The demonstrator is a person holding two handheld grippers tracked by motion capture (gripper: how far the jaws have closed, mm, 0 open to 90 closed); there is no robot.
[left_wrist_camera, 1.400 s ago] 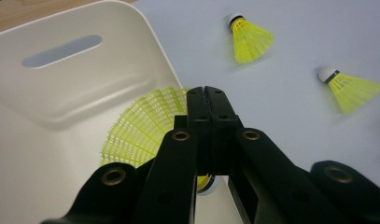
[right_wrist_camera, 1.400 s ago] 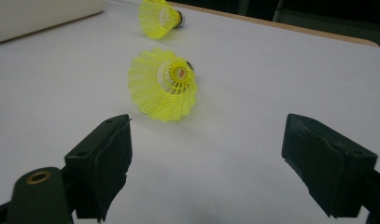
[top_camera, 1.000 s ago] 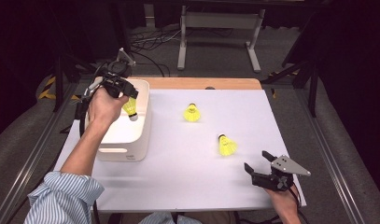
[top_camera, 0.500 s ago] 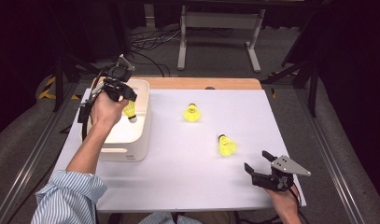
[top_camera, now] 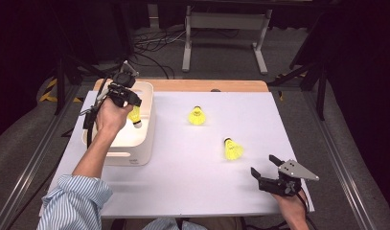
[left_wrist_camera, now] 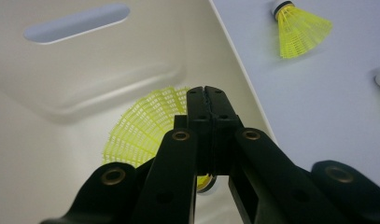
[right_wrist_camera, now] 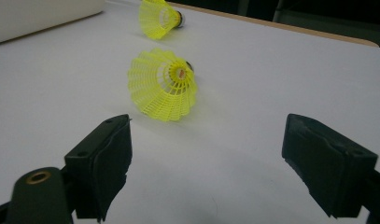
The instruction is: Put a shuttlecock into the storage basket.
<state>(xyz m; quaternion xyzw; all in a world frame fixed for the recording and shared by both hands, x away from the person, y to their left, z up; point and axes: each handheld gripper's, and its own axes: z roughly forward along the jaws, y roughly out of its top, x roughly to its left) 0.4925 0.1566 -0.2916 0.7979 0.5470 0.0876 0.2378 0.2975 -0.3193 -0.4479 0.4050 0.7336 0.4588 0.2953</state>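
My left gripper (top_camera: 133, 103) hangs inside the white bin (top_camera: 135, 154), jaws pressed together on the rim of a yellow shuttlecock (top_camera: 134, 116). In the left gripper view the closed jaw tips (left_wrist_camera: 207, 93) cover part of its mesh skirt (left_wrist_camera: 141, 126), and its white cork peeks out below them. Two more yellow shuttlecocks lie on the white table top, one (top_camera: 197, 115) mid-table and one (top_camera: 233, 149) nearer my right gripper (top_camera: 263, 164). That gripper rests open at the front right, its jaws (right_wrist_camera: 234, 140) wide apart and facing the nearer shuttlecock (right_wrist_camera: 164, 84).
The bin's inner wall (left_wrist_camera: 85, 70) has a slot handle at the top. The farther shuttlecock (right_wrist_camera: 159, 17) lies close to the bin. A wooden strip (top_camera: 207, 85) edges the table's far side, with a metal stand and cables on the floor behind.
My left gripper has sunk lower into the bin with the shuttlecock still in it. The right gripper has kept still.
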